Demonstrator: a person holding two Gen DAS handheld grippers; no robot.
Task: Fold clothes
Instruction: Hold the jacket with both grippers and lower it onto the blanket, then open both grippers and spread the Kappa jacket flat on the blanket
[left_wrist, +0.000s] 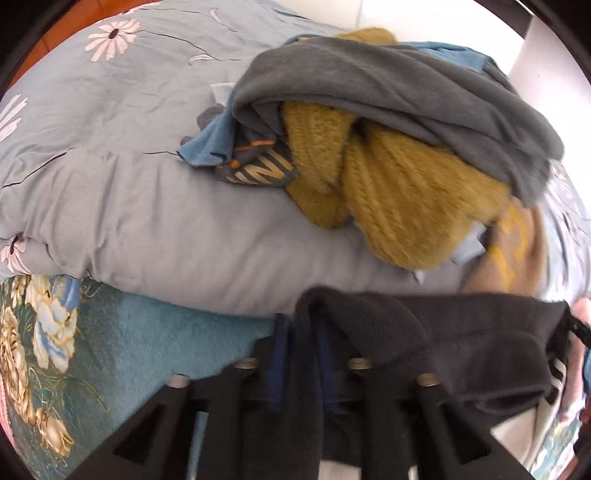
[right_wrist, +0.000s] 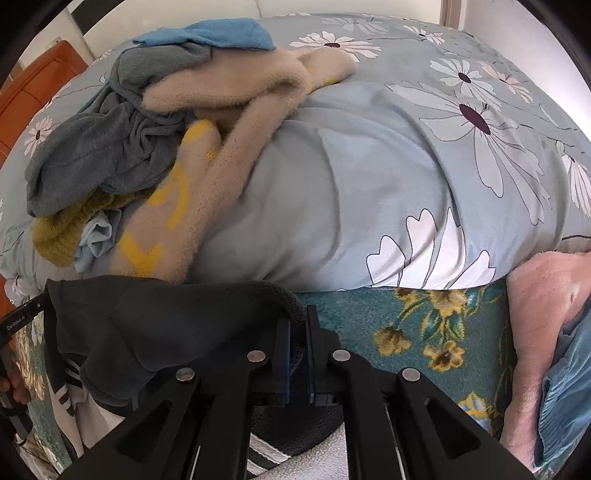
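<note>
A dark charcoal fleece garment (left_wrist: 461, 343) hangs stretched between my two grippers, low over the bed's near edge. My left gripper (left_wrist: 301, 343) has its blue-padded fingers (left_wrist: 277, 343) standing apart. A fold of the garment drapes over and between them, hiding the tips. The pads do not seem to press on it. My right gripper (right_wrist: 297, 328) is shut on the rolled edge of the same dark garment (right_wrist: 166, 325). A white panel with dark stripes (right_wrist: 74, 384) hangs below it.
A pile of clothes lies on the daisy-print duvet (right_wrist: 369, 184): mustard knit sweater (left_wrist: 406, 199), grey garment (left_wrist: 388, 85), beige sweater with yellow letters (right_wrist: 229, 122), blue cloth (right_wrist: 221, 33). A teal floral blanket (right_wrist: 424, 332) runs under the grippers, with a pink blanket (right_wrist: 546, 295) at right.
</note>
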